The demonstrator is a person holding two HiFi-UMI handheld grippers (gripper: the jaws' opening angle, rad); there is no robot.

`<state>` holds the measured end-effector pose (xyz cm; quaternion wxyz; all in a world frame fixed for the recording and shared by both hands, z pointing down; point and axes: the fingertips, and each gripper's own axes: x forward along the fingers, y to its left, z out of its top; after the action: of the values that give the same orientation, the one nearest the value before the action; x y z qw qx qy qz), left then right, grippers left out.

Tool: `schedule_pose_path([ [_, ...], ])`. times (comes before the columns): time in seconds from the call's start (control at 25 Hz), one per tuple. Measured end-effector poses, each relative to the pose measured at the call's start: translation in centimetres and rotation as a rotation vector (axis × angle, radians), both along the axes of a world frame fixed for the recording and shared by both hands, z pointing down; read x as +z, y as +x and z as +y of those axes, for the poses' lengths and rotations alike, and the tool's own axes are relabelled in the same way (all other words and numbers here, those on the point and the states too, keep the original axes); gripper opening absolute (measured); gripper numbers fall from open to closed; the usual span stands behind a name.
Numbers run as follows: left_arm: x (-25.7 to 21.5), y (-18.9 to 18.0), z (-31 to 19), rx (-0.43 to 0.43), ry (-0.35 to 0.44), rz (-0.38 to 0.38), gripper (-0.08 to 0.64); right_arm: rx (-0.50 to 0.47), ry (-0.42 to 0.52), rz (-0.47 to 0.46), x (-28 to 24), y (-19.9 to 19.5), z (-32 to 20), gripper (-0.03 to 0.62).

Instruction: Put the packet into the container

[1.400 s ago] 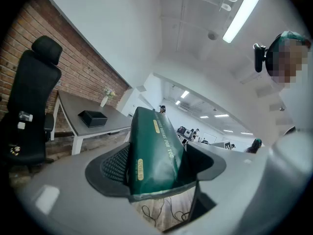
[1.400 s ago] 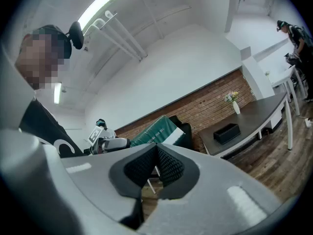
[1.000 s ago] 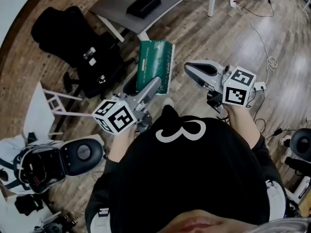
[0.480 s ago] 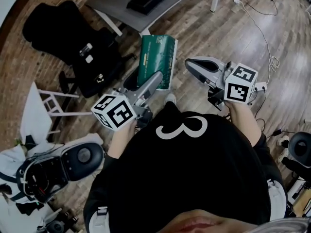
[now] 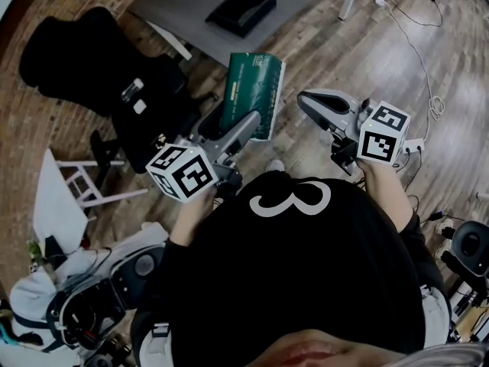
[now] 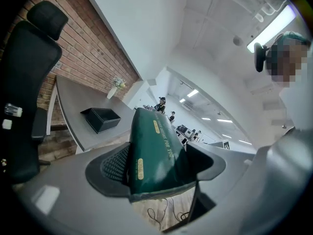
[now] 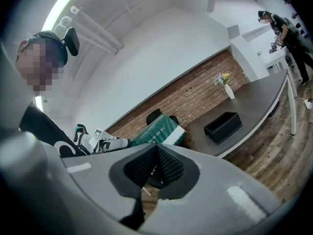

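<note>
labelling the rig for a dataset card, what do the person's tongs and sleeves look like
Left tongs and right tongs are light grey with black textured pads. Each carries a white cube printed with black square markers. The person wears a black top with black sleeves and a white 3-like mark.

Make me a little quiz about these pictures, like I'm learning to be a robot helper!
1. True or false: the left gripper is clamped on the green packet.
2. Where does the black container sit? A) on the grey table B) on the floor C) on the black chair
3. What does the right gripper hold?
Key: 1 true. 2 A. 3 nothing; its jaws are together and empty.
</note>
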<state>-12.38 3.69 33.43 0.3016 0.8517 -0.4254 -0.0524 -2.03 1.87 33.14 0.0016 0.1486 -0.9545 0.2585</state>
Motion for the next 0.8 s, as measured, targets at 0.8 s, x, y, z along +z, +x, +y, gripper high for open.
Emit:
schedule_pose_path([
  [0.8,-0.2,-4.6,-14.0,0.074,0.018,-0.009,0.377,0.118,-0.115,-0.073,0.3,-2.6,-12.3,0.002],
])
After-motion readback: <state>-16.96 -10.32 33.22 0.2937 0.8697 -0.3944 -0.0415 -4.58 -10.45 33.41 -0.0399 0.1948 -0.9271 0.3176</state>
